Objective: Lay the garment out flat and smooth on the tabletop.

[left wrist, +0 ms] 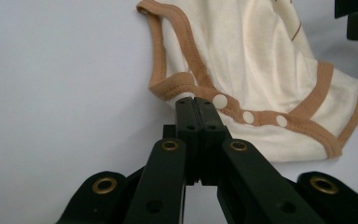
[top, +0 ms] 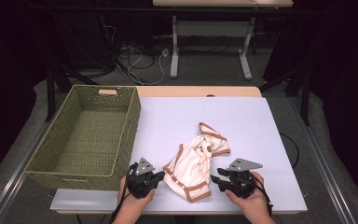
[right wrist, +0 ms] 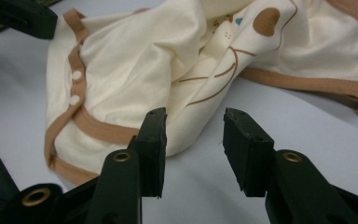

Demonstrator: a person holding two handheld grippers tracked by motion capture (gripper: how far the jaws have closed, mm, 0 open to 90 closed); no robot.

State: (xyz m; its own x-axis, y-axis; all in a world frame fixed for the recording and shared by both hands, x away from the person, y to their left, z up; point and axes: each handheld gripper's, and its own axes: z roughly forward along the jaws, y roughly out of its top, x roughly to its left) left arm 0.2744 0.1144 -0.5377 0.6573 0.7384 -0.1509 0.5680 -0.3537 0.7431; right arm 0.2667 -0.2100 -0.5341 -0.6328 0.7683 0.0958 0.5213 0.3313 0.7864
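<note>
High view: cream bodysuit (top: 192, 167) between shut left hand-held gripper (top: 160, 176), touching its hem, and parted right hand-held gripper (top: 216, 178).

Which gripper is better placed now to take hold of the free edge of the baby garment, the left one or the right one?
The right gripper, probably. Its jaws stand apart at the cream garment's near edge, not yet pressing it. The left gripper is shut at the brown snap hem, so it has no open jaws to offer.

No readable text.
The bodysuit (right wrist: 177, 79) carries only a brown drawing, a small teal mark and a few tiny marks too small to read; nothing legible on the basket (top: 86, 135).
</note>
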